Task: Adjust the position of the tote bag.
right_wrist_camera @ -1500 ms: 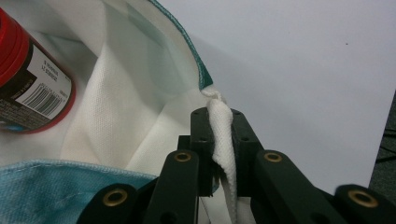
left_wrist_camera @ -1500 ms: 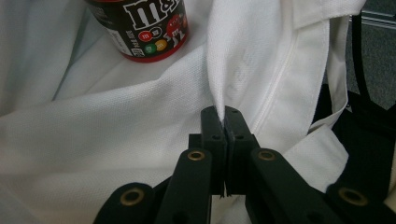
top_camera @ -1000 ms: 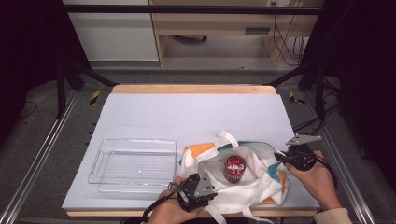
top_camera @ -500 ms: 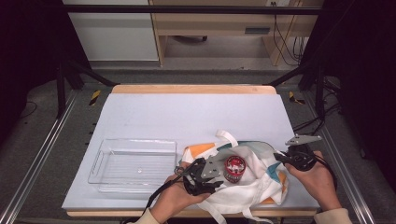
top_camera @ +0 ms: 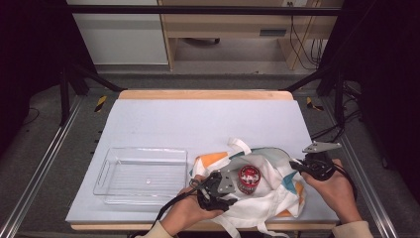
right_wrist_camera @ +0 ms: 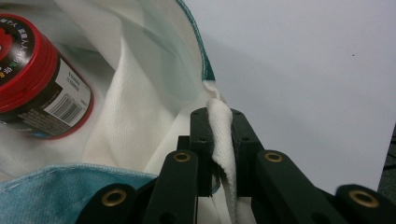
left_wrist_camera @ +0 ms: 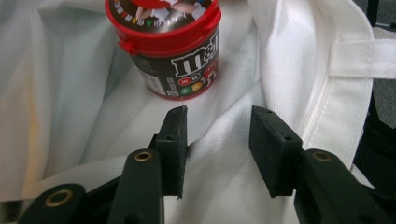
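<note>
Left gripper (left_wrist_camera: pixel 217 123) has its jaws apart, nothing between them, hovering over the white cloth just short of the candy tub (left_wrist_camera: pixel 168 44). Right gripper (right_wrist_camera: pixel 219 126) is clamped on the rim of the tote bag (right_wrist_camera: pixel 140 121), pulling the mouth open. Looks to me like the reach-in step: the next move is probably to ease the left jaws forward around the tub's body and squeeze below that red lid, without snagging fabric. The tub sits upright inside the bag (top_camera: pixel 270 186) near the table's front edge. The clear plastic tray (top_camera: pixel 141 173) just to its left has nothing in it, so my guess is that's the tub's destination.
</note>
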{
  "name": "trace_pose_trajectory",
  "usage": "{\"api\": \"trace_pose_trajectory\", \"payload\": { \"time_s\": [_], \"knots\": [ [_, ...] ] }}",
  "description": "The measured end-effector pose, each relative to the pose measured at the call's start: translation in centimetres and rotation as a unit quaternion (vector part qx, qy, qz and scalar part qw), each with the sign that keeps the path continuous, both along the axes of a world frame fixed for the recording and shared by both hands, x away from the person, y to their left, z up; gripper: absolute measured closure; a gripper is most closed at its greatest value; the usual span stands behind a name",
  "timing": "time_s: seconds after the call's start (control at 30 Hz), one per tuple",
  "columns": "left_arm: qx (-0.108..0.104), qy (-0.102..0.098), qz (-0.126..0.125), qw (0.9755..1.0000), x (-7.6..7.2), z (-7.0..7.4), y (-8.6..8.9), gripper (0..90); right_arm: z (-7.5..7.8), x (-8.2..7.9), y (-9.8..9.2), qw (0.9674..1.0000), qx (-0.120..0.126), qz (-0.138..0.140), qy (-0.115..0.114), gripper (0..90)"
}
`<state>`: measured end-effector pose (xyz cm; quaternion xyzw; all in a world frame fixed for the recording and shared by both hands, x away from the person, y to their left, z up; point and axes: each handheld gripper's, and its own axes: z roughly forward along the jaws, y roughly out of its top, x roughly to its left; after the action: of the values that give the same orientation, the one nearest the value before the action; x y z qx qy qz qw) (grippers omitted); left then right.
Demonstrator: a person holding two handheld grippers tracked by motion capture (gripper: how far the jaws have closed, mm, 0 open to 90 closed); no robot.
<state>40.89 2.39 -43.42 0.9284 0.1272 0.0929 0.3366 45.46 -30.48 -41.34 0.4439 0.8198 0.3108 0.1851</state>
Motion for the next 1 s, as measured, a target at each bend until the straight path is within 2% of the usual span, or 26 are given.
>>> {"api": "trace_pose_trajectory", "payload": {
  "time_s": [0.1, 0.27, 0.43, 0.63, 0.87, 1.0],
  "knots": [
    [0.002, 0.000, 0.002, 1.0000, -0.1, -0.3, 0.1, 60.3, 0.2, 0.1, 0.1, 1.0000, -0.002, 0.000, -0.002, 82.9],
    [0.018, -0.002, 0.005, 0.9998, -0.2, -0.7, 0.1, 67.4, 0.3, 0.2, 0.2, 1.0000, -0.003, 0.001, -0.003, 82.9],
    [0.040, -0.023, 0.010, 0.9989, -0.6, -1.3, -0.1, 80.2, 0.3, 0.3, 0.3, 1.0000, -0.004, -0.003, -0.004, 83.0],
    [0.032, -0.022, 0.021, 0.9990, -0.7, -1.4, 0.1, 87.7, 0.2, 0.3, 0.2, 1.0000, -0.005, -0.006, -0.003, 83.2],
    [0.031, -0.024, 0.018, 0.9991, -0.9, -1.4, 0.5, 89.1, -0.2, 0.8, 0.0, 0.9997, -0.010, -0.021, -0.002, 83.4],
    [0.030, -0.025, 0.017, 0.9991, -1.1, -1.5, 0.7, 89.3, -0.7, 1.2, -0.3, 0.9994, -0.002, -0.034, 0.004, 83.3]
  ]
}}
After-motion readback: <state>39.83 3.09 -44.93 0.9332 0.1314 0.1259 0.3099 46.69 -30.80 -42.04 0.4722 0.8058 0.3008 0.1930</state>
